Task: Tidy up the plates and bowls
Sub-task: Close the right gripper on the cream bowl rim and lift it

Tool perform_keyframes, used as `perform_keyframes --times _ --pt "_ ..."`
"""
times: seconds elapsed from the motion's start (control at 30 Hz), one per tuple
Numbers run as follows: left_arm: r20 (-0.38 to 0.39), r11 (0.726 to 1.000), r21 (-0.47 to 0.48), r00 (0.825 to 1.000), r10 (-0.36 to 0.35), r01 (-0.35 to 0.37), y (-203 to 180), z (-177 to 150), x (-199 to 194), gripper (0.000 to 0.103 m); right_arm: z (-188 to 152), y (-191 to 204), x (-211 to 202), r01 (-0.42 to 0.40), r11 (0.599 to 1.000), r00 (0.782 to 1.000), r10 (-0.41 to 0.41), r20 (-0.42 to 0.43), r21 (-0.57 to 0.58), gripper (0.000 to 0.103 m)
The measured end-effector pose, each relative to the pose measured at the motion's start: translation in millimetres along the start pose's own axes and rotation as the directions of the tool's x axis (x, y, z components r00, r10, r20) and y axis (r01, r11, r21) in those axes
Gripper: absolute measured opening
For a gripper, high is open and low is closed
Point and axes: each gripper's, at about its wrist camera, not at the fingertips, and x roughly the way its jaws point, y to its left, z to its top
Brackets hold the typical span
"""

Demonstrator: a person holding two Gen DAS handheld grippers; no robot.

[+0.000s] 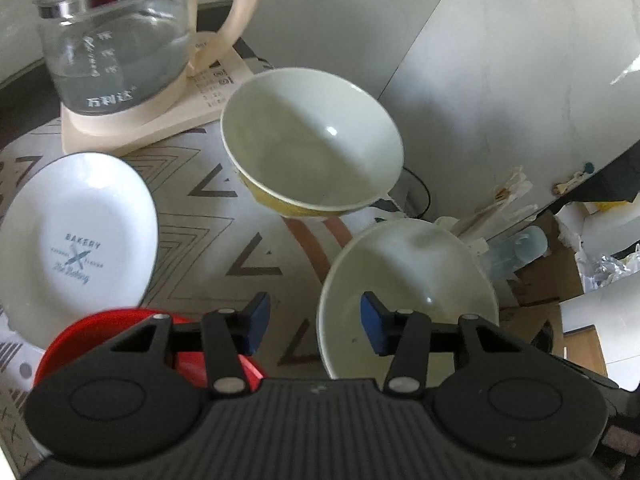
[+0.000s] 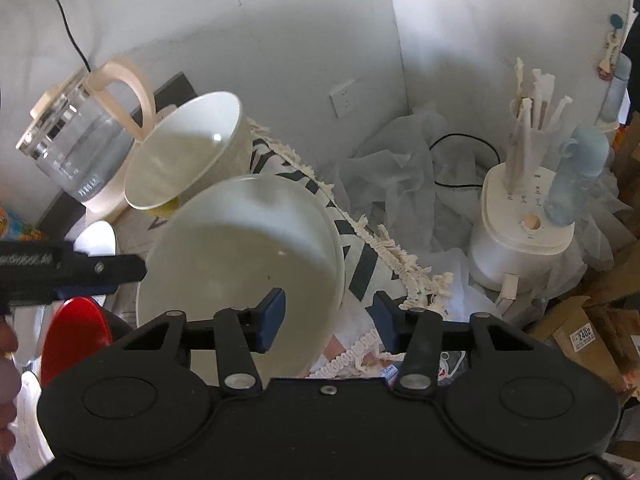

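On the patterned bench (image 1: 224, 236), the largest piece, a wide cream bowl (image 1: 404, 292), is seen at the near right edge, empty and upright. Behind it a smaller bowl with a yellow outside (image 1: 312, 140) is seen tilted, its rim toward the camera; whether it rests on the bench or is propped cannot be told from either view. A white plate printed "BAKERY" (image 1: 80, 236) lies well apart at the left, and a red dish (image 1: 120, 320) is partly hidden under the left claw (image 1: 315, 322). A glass kettle (image 1: 116, 40) on its base stands at the back.

Both claws are held apart and nothing is gripped. The left claw is aimed at the near left rim of the wide bowl, one pad over its inside. The right claw (image 2: 329, 320) straddles the bowl's right rim, one pad inside and one outside.

An approach to the wide bowl is judged to be the step in hand, with nothing yet stacked. Next, the rim should be seated fully between the pads before closing, so that the glazed wall is not let slip.
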Motion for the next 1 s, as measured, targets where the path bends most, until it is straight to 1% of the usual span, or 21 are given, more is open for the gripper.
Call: perform_keyframes --times 0.1,0.17,0.23,0.3,0.33,0.4,0.47,0.5,0.53,0.57,0.63,0.73,0.9,1.0 --pt "-0.019 1.000 -0.008 1.000 0.017 -0.017 2.7 5.9 13.3 0.048 2.3 1.1 7.5 0.000 1.000 1.000 -0.001 -0.015 -0.020 0.047" --pt "-0.028 1.000 -0.021 1.000 0.008 -0.008 6.2 8.5 19.2 0.046 4.5 2.6 10.3 0.002 1.000 1.000 -0.002 -0.017 -0.023 0.047" --pt "-0.038 1.000 -0.028 0.999 0.001 -0.002 8.6 10.1 23.6 0.037 6.7 2.9 11.9 -0.007 1.000 1.000 0.006 -0.016 -0.018 0.045" --pt "-0.041 0.999 -0.048 0.999 -0.018 0.017 11.8 10.7 26.7 0.035 7.3 4.1 15.5 -0.021 1.000 0.999 0.021 -0.031 -0.020 0.039" --pt "-0.047 0.999 -0.050 0.999 -0.022 0.020 12.6 10.4 29.2 0.031 7.4 4.6 17.3 -0.024 1.000 0.999 0.023 -0.040 -0.020 0.036" --pt "-0.057 0.998 -0.061 0.998 -0.035 0.031 13.4 9.3 33.0 0.026 6.9 6.6 21.0 -0.016 0.999 0.999 0.014 -0.046 -0.039 0.034" --pt "-0.056 0.998 -0.062 0.998 -0.036 0.033 12.7 8.5 35.9 0.021 6.5 7.7 25.1 -0.011 0.999 0.999 0.008 -0.052 -0.048 0.030" --pt "-0.061 0.997 -0.070 0.997 -0.044 0.040 13.1 8.2 37.3 0.016 6.1 7.7 27.2 -0.008 0.999 0.998 0.006 -0.055 -0.049 0.028" --pt "-0.069 0.995 -0.083 0.996 -0.054 0.049 14.2 7.9 39.3 0.009 5.6 7.8 28.8 -0.003 0.999 0.998 0.000 -0.056 -0.053 0.024" --pt "-0.076 0.994 -0.094 0.995 -0.063 0.056 15.2 7.5 40.7 0.008 5.4 8.1 29.1 -0.001 0.998 0.999 -0.002 -0.053 -0.056 0.017" --pt "-0.062 0.995 -0.091 0.997 -0.042 0.036 14.7 6.8 37.6 0.008 6.3 7.8 27.5 -0.010 0.998 0.999 0.007 -0.048 -0.058 0.011" --pt "-0.048 0.993 -0.103 0.997 -0.056 0.051 15.5 7.4 28.6 0.008 9.8 8.0 21.0 -0.023 0.998 0.999 0.021 -0.029 -0.058 0.011" --pt "-0.003 0.992 -0.118 0.998 -0.055 0.055 14.3 11.6 4.3 0.008 19.7 15.5 2.0 -0.049 0.995 0.999 0.050 0.014 -0.084 0.012" --pt "0.026 0.991 -0.130 0.999 -0.043 0.046 14.8 11.0 -10.7 0.008 25.8 21.6 -9.7 -0.071 0.993 0.996 0.075 0.042 -0.093 0.012"
